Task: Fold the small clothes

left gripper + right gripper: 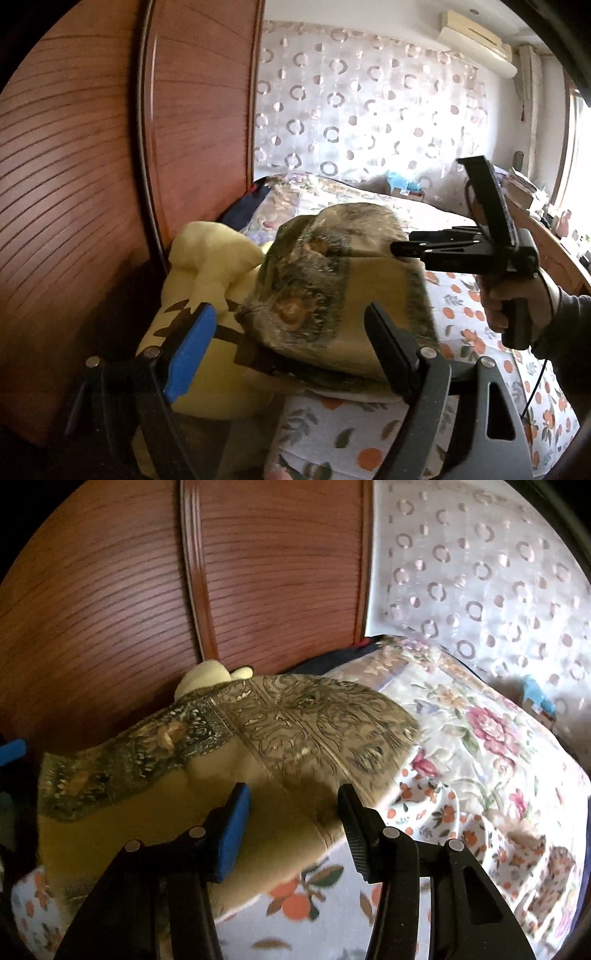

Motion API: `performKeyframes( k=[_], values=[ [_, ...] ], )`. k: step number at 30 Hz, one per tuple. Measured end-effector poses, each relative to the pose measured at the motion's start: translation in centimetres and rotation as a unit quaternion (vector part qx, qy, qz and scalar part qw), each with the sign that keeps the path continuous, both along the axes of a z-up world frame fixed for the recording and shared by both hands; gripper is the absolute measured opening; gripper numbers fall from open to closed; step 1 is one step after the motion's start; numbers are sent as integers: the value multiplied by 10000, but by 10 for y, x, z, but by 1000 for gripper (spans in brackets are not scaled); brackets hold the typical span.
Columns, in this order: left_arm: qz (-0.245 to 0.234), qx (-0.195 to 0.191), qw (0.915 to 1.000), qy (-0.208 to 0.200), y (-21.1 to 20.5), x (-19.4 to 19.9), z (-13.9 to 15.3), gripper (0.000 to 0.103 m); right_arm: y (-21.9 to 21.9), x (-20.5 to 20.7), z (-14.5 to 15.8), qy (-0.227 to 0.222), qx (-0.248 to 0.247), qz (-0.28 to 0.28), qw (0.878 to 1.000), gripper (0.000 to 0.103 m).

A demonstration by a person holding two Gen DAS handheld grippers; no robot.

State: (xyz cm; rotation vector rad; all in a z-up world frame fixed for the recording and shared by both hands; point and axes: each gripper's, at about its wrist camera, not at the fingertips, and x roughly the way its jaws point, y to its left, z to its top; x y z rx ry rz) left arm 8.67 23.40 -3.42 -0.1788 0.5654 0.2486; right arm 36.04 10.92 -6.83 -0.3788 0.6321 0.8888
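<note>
On bed [480, 738]: olive cloth [280, 731] folded; left gripper [291, 336], right gripper [293, 812] fingers spread, empty.

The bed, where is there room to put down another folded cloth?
Free: the orange-print sheet in front of the olive cloth, and the flowered quilt to its right. Crowded: the corner by the wooden wardrobe, filled by the yellow cloth.
</note>
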Motion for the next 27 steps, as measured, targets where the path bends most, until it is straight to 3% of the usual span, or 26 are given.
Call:
performKeyframes(
  k=[6, 8, 11, 13, 19, 27],
  values=[
    [-247, 122, 9996, -37, -30, -5, 7, 83, -55, -42, 19, -49, 362, -222, 9991, 54],
    [-354, 143, 9993, -58, -40, -8, 9, 83, -74, -58, 23, -144, 393, -369, 9984, 60],
    [-519, 214, 9984, -93, -59, -11, 13, 83, -103, -85, 27, -267, 425, -499, 9975, 63],
    [-650, 217, 9976, -126, -74, -16, 15, 83, -123, -104, 29, -277, 459, -595, 9968, 71],
    [-991, 213, 9947, -179, -113, -26, 19, 83, -183, -170, 35, -473, 632, -1036, 9915, 85],
    [-1400, 237, 9895, -271, -160, -37, 26, 83, -242, -247, 36, -646, 765, -1804, 9785, 86]
  ],
)
